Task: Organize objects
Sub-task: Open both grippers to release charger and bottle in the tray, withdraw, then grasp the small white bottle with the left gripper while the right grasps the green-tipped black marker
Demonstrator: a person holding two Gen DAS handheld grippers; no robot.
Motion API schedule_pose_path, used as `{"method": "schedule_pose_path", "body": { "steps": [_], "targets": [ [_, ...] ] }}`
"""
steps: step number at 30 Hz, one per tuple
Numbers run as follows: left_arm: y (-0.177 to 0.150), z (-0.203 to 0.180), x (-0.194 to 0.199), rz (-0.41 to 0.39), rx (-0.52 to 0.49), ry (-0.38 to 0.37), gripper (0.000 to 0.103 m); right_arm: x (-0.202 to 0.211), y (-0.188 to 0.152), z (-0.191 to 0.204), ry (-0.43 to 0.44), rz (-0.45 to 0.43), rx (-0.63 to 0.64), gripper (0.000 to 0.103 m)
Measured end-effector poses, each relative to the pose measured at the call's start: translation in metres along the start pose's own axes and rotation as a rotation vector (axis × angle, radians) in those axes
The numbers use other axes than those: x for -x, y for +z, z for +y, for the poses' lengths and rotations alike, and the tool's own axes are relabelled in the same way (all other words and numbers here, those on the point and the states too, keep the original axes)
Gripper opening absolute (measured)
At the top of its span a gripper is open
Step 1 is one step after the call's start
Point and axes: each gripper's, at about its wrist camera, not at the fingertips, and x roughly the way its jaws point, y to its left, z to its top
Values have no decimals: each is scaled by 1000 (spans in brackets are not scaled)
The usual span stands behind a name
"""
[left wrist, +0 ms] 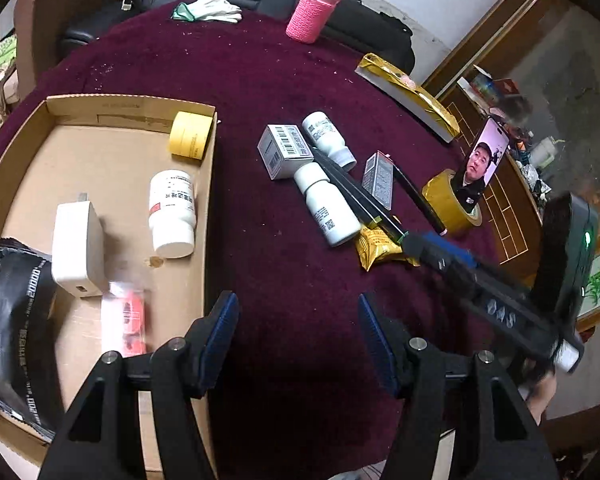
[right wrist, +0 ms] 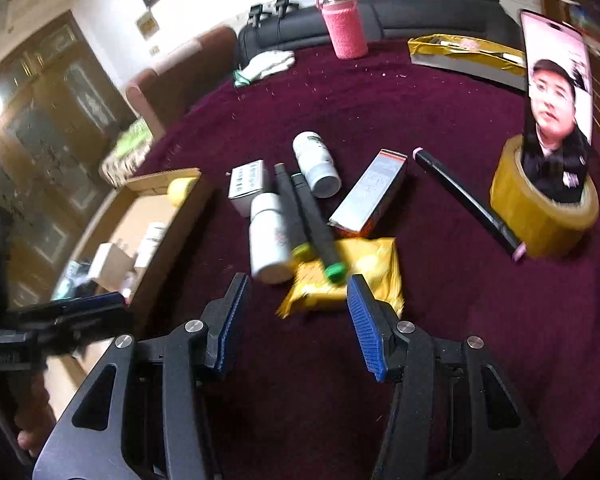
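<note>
My left gripper (left wrist: 298, 308) is open and empty, over the maroon cloth beside the cardboard tray's right wall (left wrist: 208, 208). The tray holds a white bottle (left wrist: 171, 213), a white charger (left wrist: 76, 254), a yellow tape roll (left wrist: 190, 134), a black packet (left wrist: 18, 332) and a pink packet (left wrist: 124, 318). My right gripper (right wrist: 296, 286) is open and empty, just short of a yellow snack packet (right wrist: 342, 284). On the cloth lie two white bottles (right wrist: 267, 236) (right wrist: 315, 162), two black pens (right wrist: 312, 226), a white box (right wrist: 246, 182) and an orange-ended box (right wrist: 370, 196).
A phone (right wrist: 556, 96) stands in a brown tape roll (right wrist: 540, 212), with a long black pen (right wrist: 466, 204) beside it. Far back stand a pink bottle (right wrist: 344, 26), white gloves (right wrist: 268, 62) and a gold bag (right wrist: 464, 54). The right gripper's body (left wrist: 500, 292) shows in the left wrist view.
</note>
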Motion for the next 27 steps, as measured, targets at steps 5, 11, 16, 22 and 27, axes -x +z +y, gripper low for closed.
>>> {"method": "schedule_pose_path", "body": {
  "steps": [5, 11, 16, 22, 27],
  "targets": [
    [2, 9, -11, 26, 22, 12, 62, -25, 24, -15, -24, 28, -17, 34],
    [6, 8, -15, 33, 34, 13, 62, -41, 22, -15, 21, 59, -13, 15],
    [15, -10, -25, 51, -19, 2, 62, -23, -4, 3, -58, 26, 40, 14],
    [33, -19, -46, 95, -30, 10, 62, -1, -51, 11, -51, 41, 1, 14],
    [48, -30, -67, 113, -68, 59, 62, -7, -67, 11, -16, 34, -37, 15]
  ]
}}
